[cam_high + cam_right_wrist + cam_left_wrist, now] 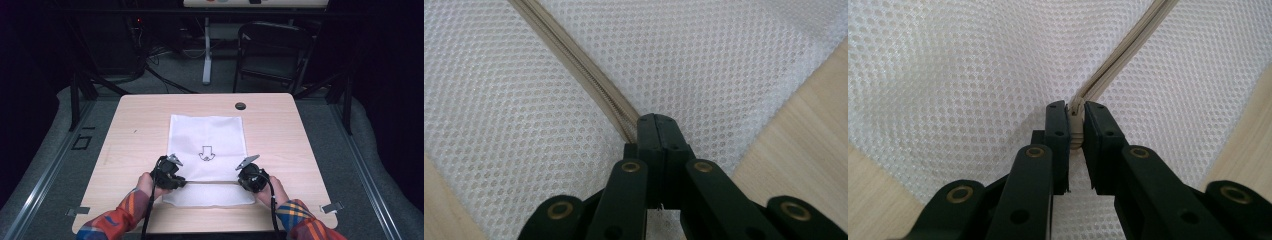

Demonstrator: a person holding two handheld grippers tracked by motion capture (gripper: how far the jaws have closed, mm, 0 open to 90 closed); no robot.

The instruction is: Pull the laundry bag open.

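White mesh, thin and limp, makes up the laundry bag [207,142] that lies flat on the middle of the pale wooden worktop [135,130], its near edge close to the person's side. It looks very light and floppy; I judge that it would crumple and slide on the smooth wood if pulled by the cloth alone, so the firmer beige zipper [589,75] that runs across its near part is the sensible place to take hold, with one end pinned while the other is worked. That is how things stand: the left gripper [1075,117] has its fingers [1056,131] clamped on the zipper's end, where a ribbed beige piece, perhaps the slider or an end stop, sits between them. The right gripper [656,125] has its fingers [648,131] pressed together at the other end of the zipper, with the beige tape running right into their tips; they appear to pinch the tape or a small pull, though what exactly lies between them is hidden. From the high view the two grippers sit apart at either side of the bag, the left gripper at the left edge and the right gripper at the right edge, on one line. The mesh is open-holed and slightly see-through, and a small black outlined arrow-like mark [205,153] is printed near the bag's centre. Beyond the bag a dark round grommet [240,106] sits in the worktop.
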